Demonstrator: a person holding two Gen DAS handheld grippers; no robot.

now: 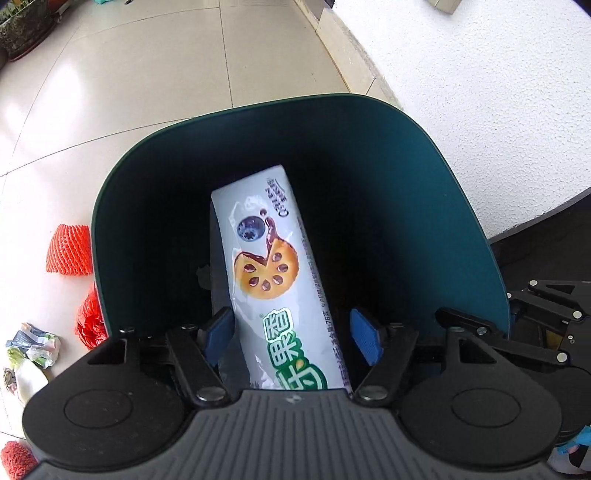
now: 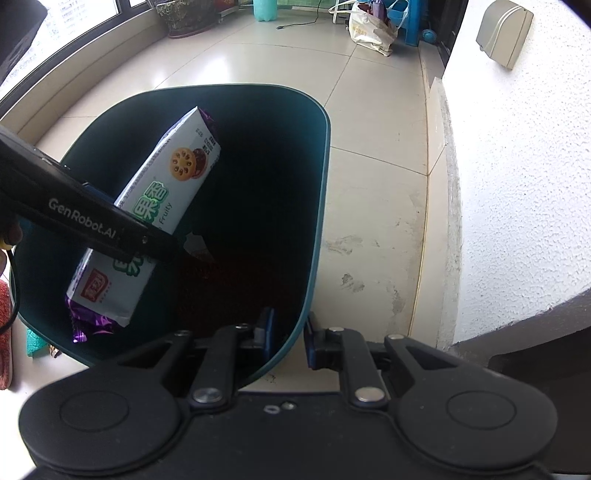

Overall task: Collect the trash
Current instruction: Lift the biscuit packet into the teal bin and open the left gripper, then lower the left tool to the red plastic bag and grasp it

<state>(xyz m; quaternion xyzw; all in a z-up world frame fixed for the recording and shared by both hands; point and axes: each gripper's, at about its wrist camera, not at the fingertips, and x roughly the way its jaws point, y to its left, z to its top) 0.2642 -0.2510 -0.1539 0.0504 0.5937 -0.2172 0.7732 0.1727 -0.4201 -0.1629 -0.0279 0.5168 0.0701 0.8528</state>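
A dark teal trash bin stands on the tiled floor by a white wall. My left gripper is over the bin mouth, its blue pads wide apart on either side of a white biscuit packet that slants down into the bin. The packet touches the left pad; a gap shows at the right pad. In the right wrist view the packet lies under the left gripper's arm. My right gripper is shut on the bin's rim, one pad inside, one outside.
Loose trash lies on the floor left of the bin: orange foam netting, a red crumpled bag, crumpled wrappers. A white wall is close on the right. A plant pot and bags stand far off.
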